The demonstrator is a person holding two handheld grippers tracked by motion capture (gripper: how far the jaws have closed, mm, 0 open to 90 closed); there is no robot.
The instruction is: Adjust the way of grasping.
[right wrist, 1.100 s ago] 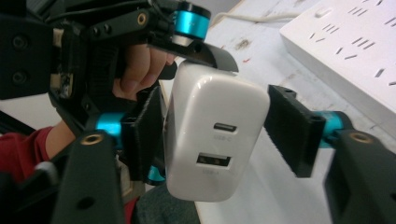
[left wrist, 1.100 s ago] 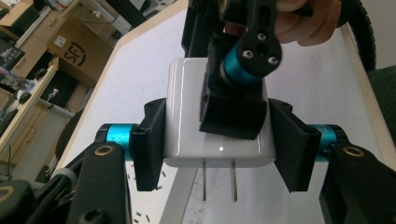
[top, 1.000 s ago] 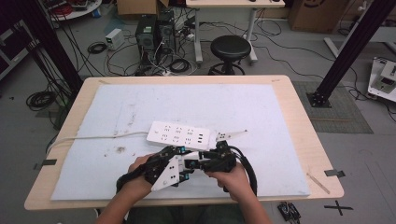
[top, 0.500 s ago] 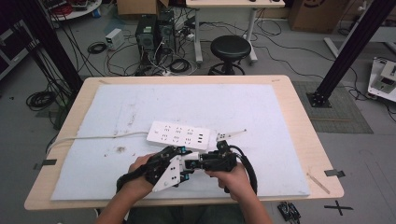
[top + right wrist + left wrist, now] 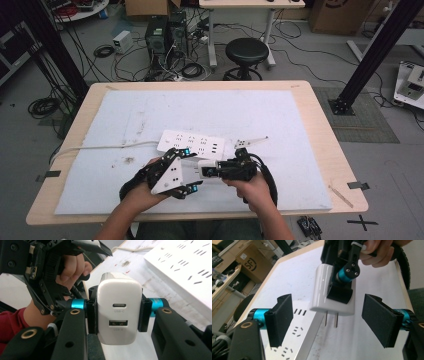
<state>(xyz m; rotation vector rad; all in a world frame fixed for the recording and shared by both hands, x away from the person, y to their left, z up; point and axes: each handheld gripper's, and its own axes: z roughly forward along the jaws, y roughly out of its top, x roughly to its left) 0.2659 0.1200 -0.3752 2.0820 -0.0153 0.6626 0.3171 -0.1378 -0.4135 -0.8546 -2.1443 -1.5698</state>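
A white USB charger (image 5: 119,312) with two prongs (image 5: 330,320) is gripped by its sides in my right gripper (image 5: 117,315), whose jaws have just been closing onto it. In the high view it hangs just above the mat near the front edge, charger (image 5: 206,169) pointing left at my left gripper (image 5: 191,170). My left gripper (image 5: 330,322) is open: its jaws have just been opening, and both pads (image 5: 280,320) stand apart from the charger (image 5: 322,290). A white power strip (image 5: 192,145) lies just beyond both grippers.
The power strip's cable (image 5: 100,146) runs off the table's left side. A small white piece (image 5: 250,141) lies right of the strip. A pale mat (image 5: 225,110) covers most of the wooden table (image 5: 320,115). A stool and cables are on the floor behind.
My left gripper's jaws have spread apart and let go of the charger, which stays in the right gripper. Both hands have hardly moved.
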